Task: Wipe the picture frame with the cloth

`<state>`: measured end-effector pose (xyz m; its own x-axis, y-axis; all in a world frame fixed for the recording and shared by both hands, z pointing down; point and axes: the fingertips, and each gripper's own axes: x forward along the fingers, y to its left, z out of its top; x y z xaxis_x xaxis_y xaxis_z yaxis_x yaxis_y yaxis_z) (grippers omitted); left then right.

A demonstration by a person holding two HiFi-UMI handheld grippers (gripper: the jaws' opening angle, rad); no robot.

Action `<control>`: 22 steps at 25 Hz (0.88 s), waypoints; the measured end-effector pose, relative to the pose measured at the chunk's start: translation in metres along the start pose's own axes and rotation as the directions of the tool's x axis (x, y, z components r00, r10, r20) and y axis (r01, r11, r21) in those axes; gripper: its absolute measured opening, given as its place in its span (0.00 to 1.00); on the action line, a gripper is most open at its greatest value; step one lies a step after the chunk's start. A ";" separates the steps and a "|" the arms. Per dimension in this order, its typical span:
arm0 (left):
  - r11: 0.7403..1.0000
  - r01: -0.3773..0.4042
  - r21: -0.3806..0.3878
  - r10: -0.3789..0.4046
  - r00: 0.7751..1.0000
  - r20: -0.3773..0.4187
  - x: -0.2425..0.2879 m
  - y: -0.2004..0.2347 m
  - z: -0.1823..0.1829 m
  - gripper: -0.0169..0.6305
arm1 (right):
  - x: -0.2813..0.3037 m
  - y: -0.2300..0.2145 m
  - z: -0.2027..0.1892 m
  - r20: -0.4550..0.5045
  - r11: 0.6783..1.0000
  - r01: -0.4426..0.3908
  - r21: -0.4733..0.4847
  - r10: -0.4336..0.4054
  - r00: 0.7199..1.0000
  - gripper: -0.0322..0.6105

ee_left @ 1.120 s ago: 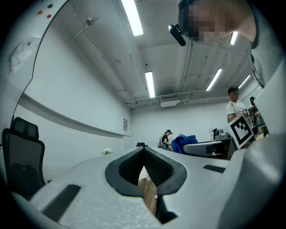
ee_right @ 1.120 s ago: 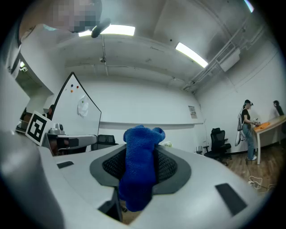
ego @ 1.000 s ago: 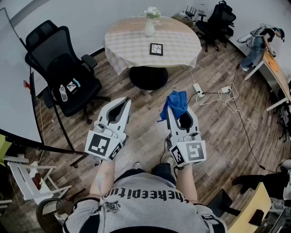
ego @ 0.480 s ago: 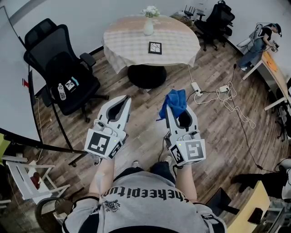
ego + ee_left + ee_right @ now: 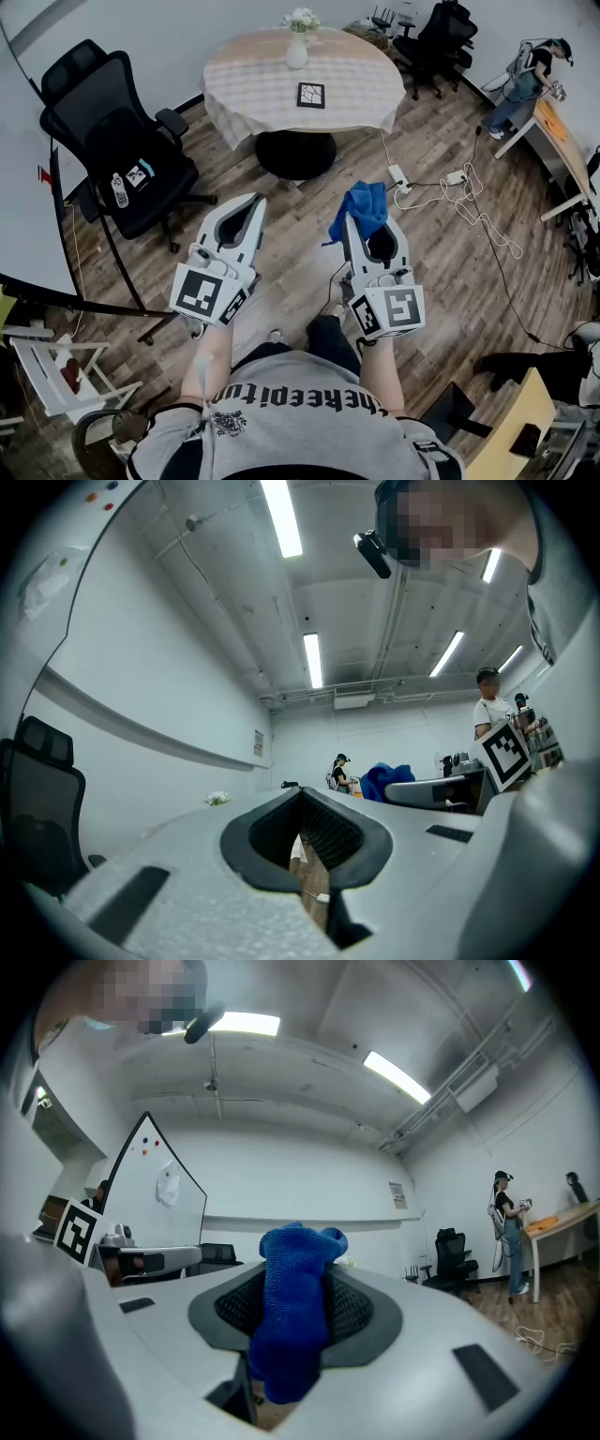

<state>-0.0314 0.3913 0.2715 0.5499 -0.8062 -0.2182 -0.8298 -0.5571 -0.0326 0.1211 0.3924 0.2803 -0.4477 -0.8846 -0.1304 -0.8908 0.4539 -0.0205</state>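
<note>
Picture frame [image 5: 310, 95], small and dark-edged, appears to lie flat on the checked cloth of a round table [image 5: 246, 80] across the room, well apart from the person holding the two grippers. A white vase of flowers [image 5: 296, 49] stands near it, toward the far edge.

The right gripper [image 5: 364, 221] is clamped on a bunched blue cloth [image 5: 365, 207], which spills above and below the jaws in the right gripper view [image 5: 295, 1309]. The left gripper [image 5: 253, 201] is empty, its jaws drawn together on nothing. Both are held out at waist height over bare wood floor. Wiping has not begun.

Several hazards appear likely. A power strip and loose cables [image 5: 401, 178] trail across the floor to the right of the table's base, where a foot could catch on the walk over. The cloth is gripped as a loose wad, so a hard stroke might drag it free. The frame could skid on the tablecloth if the empty gripper does not steady it, and a wide sweep could tip the vase.
</note>
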 end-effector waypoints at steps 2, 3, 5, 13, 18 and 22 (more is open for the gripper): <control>1.000 -0.002 0.001 0.002 1.000 0.002 0.009 -0.003 -0.002 0.05 | 0.003 -0.009 0.000 0.000 1.000 -0.008 0.003 0.008 1.000 0.29; 1.000 -0.004 0.002 0.004 1.000 0.003 0.015 -0.005 -0.002 0.05 | 0.005 -0.014 0.000 -0.002 1.000 -0.013 0.002 0.013 1.000 0.29; 1.000 -0.007 0.006 0.007 1.000 0.008 0.029 -0.008 0.000 0.05 | 0.012 -0.026 0.004 0.000 1.000 -0.029 0.000 0.029 1.000 0.29; 0.998 -0.064 0.017 0.064 0.998 0.022 0.088 -0.016 -0.004 0.05 | 0.045 -0.081 0.008 0.000 0.994 -0.106 0.002 0.106 0.994 0.29; 0.991 -0.125 0.036 0.125 0.992 0.026 0.119 -0.017 -0.006 0.05 | 0.063 -0.121 0.011 0.013 0.991 -0.136 0.020 0.136 0.991 0.29; 0.986 -0.161 0.047 0.160 0.987 0.030 0.142 -0.025 -0.008 0.05 | 0.073 -0.148 0.013 0.019 0.985 -0.172 0.018 0.172 0.985 0.29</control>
<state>0.0678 0.2892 0.2495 0.4071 -0.8786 -0.2499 -0.9111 -0.4099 -0.0432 0.2212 0.2625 0.2609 -0.5928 -0.7911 -0.1507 -0.7987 0.6015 -0.0159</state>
